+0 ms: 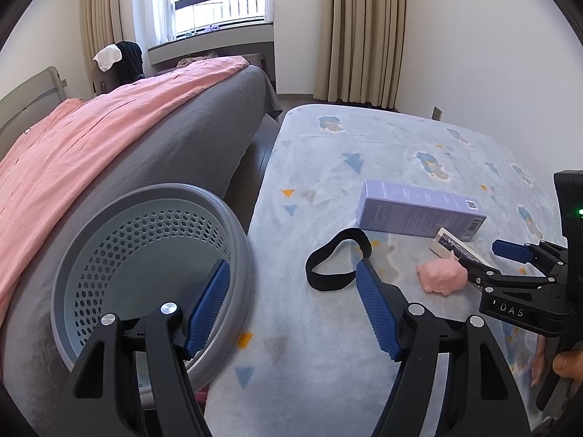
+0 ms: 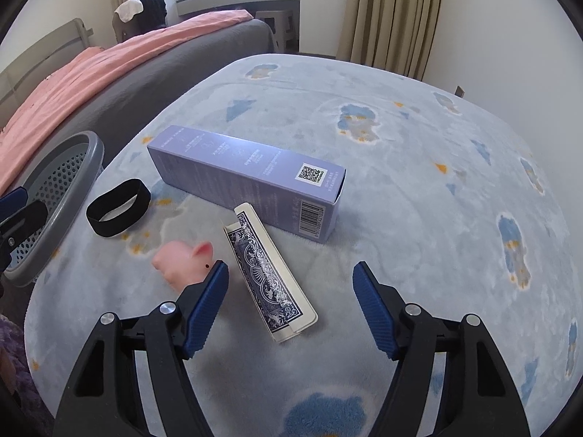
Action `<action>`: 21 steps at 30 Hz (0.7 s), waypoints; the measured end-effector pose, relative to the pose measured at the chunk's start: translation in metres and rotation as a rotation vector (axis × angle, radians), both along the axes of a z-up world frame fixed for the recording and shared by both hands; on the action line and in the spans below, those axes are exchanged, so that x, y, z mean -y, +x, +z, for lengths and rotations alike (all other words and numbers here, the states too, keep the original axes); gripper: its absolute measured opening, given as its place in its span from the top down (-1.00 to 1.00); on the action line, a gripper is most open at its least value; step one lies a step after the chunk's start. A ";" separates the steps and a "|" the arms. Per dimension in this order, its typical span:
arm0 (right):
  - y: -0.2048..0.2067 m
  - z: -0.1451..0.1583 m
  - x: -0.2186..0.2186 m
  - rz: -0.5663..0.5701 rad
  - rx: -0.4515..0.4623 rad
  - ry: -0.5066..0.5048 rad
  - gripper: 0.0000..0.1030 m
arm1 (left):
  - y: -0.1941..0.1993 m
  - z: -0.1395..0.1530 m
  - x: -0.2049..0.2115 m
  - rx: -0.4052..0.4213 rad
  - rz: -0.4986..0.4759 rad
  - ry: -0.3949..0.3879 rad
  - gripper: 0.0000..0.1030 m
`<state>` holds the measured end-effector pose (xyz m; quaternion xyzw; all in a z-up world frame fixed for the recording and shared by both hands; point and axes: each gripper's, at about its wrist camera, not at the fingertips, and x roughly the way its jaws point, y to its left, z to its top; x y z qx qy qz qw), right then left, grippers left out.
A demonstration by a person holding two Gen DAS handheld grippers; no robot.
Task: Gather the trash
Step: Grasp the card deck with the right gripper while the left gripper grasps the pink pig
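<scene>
Left wrist: left gripper (image 1: 291, 291) wide open, empty, hovering between bin (image 1: 153, 276) and black band (image 1: 333, 264). Pig (image 1: 442, 276), card box (image 1: 460, 251), purple carton (image 1: 419, 215) on rug (image 1: 328, 346).

Right wrist: right gripper (image 2: 289, 291) open, holding nothing, straddling card box (image 2: 271, 273). Risk: left finger (image 2: 207, 298) nearly touches pig (image 2: 184, 258); closing may nudge it or pinch box crooked.

A lilac box (image 2: 251, 182) lies flat on the rug, a patterned card box (image 2: 269, 276) just beside it, possibly touching; pink pig (image 2: 182, 258) and black band (image 2: 118, 207) lie nearby, beside the grey perforated basket (image 1: 145, 255).
</scene>
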<state>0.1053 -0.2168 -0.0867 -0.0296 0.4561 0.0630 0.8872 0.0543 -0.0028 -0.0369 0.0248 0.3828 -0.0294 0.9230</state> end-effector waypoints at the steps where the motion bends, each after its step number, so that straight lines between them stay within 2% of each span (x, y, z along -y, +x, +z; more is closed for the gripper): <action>1: 0.000 0.000 0.000 0.006 -0.006 0.007 -0.24 | 0.000 0.000 0.000 0.000 0.000 -0.001 -0.33; 4: -0.002 -0.001 -0.003 0.027 -0.009 0.006 -0.14 | 0.000 0.000 -0.001 0.000 0.002 -0.002 -0.33; 6: -0.004 -0.001 -0.005 0.045 -0.011 0.009 0.01 | 0.000 0.000 -0.001 -0.001 0.003 -0.005 -0.33; 8: -0.005 -0.002 -0.007 0.060 -0.021 0.026 0.38 | 0.000 0.000 0.000 -0.001 0.002 -0.003 -0.33; 17: -0.015 0.003 -0.002 0.033 -0.007 0.051 0.64 | -0.001 0.000 0.000 0.000 -0.005 0.001 -0.33; 21: -0.026 0.006 0.006 -0.003 -0.013 0.064 0.66 | -0.004 0.000 0.004 0.001 -0.025 0.002 -0.33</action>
